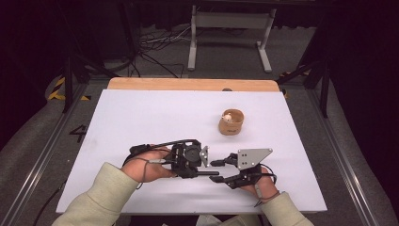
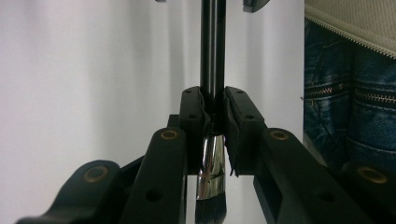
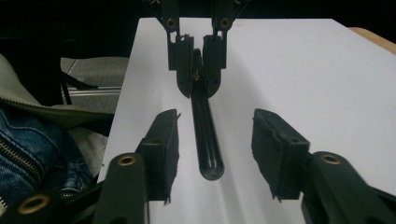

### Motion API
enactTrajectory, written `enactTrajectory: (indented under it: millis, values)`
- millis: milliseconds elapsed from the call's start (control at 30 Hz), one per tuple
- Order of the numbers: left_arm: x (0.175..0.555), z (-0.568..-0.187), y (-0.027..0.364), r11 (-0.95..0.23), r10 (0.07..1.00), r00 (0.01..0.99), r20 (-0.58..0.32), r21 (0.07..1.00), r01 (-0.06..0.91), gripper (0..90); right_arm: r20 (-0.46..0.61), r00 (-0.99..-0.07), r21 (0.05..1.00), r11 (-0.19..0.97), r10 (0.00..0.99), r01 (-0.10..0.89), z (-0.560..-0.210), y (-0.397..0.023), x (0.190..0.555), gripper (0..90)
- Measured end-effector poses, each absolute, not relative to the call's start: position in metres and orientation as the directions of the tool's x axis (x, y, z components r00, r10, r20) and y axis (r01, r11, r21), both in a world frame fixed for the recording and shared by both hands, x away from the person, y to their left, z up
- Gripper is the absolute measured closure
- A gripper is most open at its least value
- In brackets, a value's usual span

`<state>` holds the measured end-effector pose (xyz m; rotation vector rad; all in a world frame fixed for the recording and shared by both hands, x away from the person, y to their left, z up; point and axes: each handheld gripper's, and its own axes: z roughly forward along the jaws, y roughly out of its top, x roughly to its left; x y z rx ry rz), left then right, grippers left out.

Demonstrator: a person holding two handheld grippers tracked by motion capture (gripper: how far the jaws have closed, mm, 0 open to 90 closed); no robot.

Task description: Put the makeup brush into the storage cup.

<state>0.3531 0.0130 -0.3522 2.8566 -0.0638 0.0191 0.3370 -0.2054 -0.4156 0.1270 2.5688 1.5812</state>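
Observation:
A brush with a black handle, chrome ferrule and dark bristles lies level just above the white table top. My left gripper is shut on it where handle meets ferrule; in the high view that left gripper sits near the front middle, pointing right. The right gripper faces it, jaws to either side of the handle's free end with a gap at each pad, so it stands open. In the high view the right gripper is just right of the left one.
A small wooden cup with a pale round thing inside stands on the white table top, beyond the grippers to the right. The table's front edge is close behind the hands; a person's jeans lie past it.

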Motion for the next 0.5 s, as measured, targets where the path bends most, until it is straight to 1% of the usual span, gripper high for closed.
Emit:
enactTrajectory:
  millis: [100, 400, 500]
  values:
    - [0.3526, -0.3529, 0.0125, -0.961, -0.044, 0.999, 0.021, 0.272, -0.048, 78.4, -0.059, -0.99, 0.884, 0.468, 0.125, 0.007, -0.4177, -0.2037, 0.3373, 61.3]
    - [0.3517, -0.3548, 0.0122, -0.962, -0.042, 0.999, 0.021, 0.267, -0.046, 78.4, -0.059, -0.991, 0.874, 0.486, 0.117, 0.006, -0.4195, -0.2013, 0.3374, 71.5]
    - [0.3519, -0.3547, 0.0119, -0.963, -0.041, 0.999, 0.024, 0.266, -0.046, 78.4, -0.054, -0.991, 0.867, 0.497, 0.121, 0.013, -0.4202, -0.2007, 0.3372, 76.2]
